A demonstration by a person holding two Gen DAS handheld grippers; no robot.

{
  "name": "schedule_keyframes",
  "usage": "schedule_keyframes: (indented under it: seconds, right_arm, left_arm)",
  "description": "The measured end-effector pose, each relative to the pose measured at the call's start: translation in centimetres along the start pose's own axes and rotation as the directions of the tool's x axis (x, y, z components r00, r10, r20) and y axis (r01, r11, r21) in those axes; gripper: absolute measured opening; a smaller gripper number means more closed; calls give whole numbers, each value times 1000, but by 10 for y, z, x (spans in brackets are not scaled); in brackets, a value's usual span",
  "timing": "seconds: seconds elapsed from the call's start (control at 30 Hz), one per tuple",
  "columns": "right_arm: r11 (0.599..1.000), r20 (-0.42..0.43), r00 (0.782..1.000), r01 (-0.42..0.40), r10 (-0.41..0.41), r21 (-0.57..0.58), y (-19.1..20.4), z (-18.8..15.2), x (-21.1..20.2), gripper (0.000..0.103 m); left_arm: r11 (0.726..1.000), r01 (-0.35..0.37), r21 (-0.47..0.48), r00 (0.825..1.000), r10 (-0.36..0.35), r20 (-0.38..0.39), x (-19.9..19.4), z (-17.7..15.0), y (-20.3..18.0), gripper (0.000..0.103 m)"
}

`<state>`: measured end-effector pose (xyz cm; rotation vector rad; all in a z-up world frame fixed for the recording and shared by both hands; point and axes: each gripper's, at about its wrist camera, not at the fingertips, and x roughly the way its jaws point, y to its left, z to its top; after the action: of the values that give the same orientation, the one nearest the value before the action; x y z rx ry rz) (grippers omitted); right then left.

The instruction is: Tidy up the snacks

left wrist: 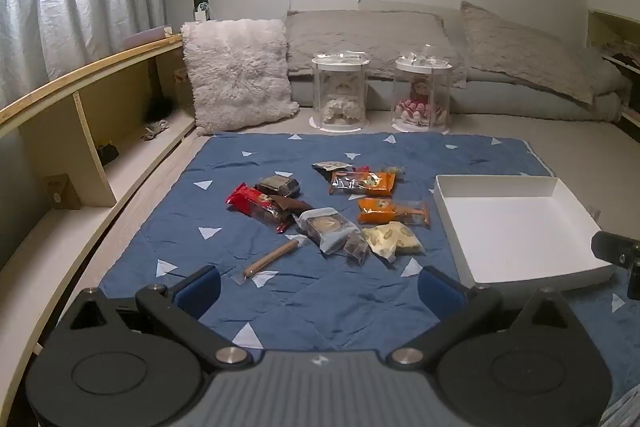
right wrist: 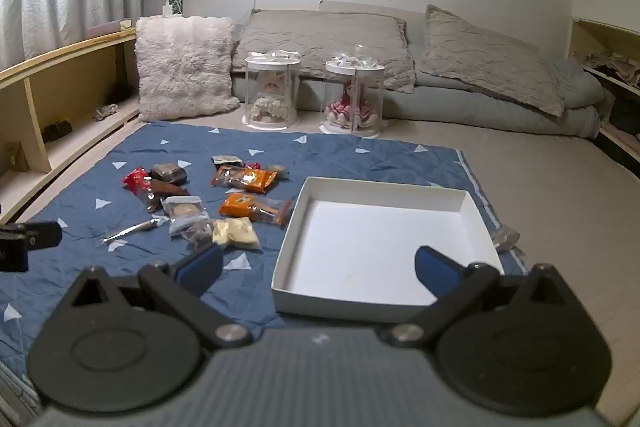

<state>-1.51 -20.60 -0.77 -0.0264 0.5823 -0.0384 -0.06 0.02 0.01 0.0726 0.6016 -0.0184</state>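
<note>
While both views look across a bed-like floor area, the left wrist camera shows the left claw (left wrist: 318,283) spread wide and empty above a blue quilted mat with white triangles (left wrist: 224,163). Loose snacks lie clustered on the mat ahead of it: a red wrapped packet (left wrist: 256,206), a dark brown wrapped cake (left wrist: 279,185), two orange wrapped packets (left wrist: 363,183) (left wrist: 390,211), a clear-wrapped round biscuit (left wrist: 326,227), a pale yellow wrapped sweet (left wrist: 394,239) and a thin brown stick in clear wrap (left wrist: 272,259). To their right sits a shallow white cardboard tray (left wrist: 576,211), with nothing in it. Part of the right claw (left wrist: 618,251) shows at the right edge. Behind the mat stand two clear cylindrical display cases with dolls (left wrist: 340,91) (left wrist: 423,95), a fluffy white cushion (left wrist: 236,75) and grey pillows (left wrist: 360,35).

From the right wrist camera, the right claw (right wrist: 318,265) is likewise spread wide and holds nothing, hovering over the near edge of the white tray (right wrist: 478,215), its right finger (right wrist: 434,269) above the tray's floor. The snack cluster, including the orange packets (right wrist: 250,179) (right wrist: 252,207) and the yellow sweet (right wrist: 236,231), lies on the mat (right wrist: 360,151) just left of the tray. A black piece of the left claw (right wrist: 30,235) shows at the left edge.
</note>
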Motion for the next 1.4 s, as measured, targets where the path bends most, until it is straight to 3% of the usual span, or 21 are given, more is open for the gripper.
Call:
schedule_keyframes:
  seconds: [1.4]
  right_arm:
    - [1000, -2, 1000, -2, 2, -10, 2, -3, 3, 103]
  left_arm:
    - [1000, 0, 9, 1000, 0, -14, 1, 0, -1, 103]
